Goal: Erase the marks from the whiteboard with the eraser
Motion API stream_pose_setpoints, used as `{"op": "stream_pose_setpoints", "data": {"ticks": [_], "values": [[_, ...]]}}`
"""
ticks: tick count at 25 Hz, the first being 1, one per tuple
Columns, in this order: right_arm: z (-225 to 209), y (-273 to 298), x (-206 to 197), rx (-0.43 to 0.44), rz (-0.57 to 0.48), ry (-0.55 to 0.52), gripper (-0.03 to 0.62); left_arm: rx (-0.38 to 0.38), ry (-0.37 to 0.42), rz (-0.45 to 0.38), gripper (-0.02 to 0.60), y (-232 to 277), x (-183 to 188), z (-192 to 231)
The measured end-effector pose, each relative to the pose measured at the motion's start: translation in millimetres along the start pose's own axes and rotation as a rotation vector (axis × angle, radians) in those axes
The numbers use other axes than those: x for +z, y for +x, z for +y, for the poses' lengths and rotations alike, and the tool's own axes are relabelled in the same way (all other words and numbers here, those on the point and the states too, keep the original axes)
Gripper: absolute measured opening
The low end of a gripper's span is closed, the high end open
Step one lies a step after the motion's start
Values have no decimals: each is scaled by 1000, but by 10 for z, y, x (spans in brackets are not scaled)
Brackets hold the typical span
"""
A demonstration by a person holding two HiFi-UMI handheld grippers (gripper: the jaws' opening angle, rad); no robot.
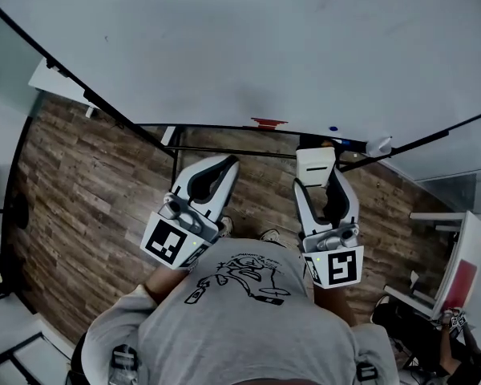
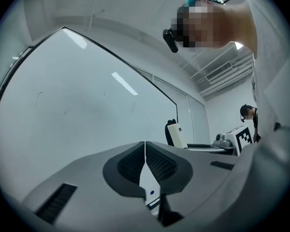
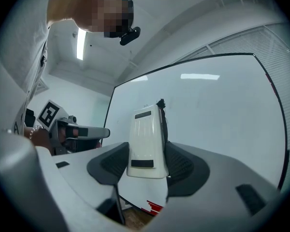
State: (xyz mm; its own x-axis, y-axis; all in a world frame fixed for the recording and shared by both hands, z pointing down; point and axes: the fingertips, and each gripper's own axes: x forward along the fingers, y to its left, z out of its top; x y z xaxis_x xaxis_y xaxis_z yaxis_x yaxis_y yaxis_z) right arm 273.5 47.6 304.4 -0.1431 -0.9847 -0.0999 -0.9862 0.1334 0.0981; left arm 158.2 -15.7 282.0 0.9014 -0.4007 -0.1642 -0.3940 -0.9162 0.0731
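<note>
While facing the whiteboard [image 1: 264, 46] across the upper frame, grips the eraser [image 3: 146, 139] in right claw [image 3: 147, 159]; holds left claw [image 2: 145, 154] clenched, empty.

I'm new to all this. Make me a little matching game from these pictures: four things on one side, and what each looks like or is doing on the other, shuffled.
1. left gripper
2. right gripper
3. whiteboard
4. floor

A. brown wood planks
B. shut on the eraser
C. shut, empty
D. pale surface, black frame

Pairs: 1-C, 2-B, 3-D, 4-A
</note>
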Motion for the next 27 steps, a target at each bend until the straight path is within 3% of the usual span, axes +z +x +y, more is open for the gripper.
{"op": "stream_pose_setpoints", "data": {"ticks": [13,27], "values": [[-529,-274,-24,-50,4,6,244,-76,-25,-1,25,562,-111,-409],[-523,-187,-21,-25,-13,25,244,-53,-22,5,25,565,-127,-335]]}}
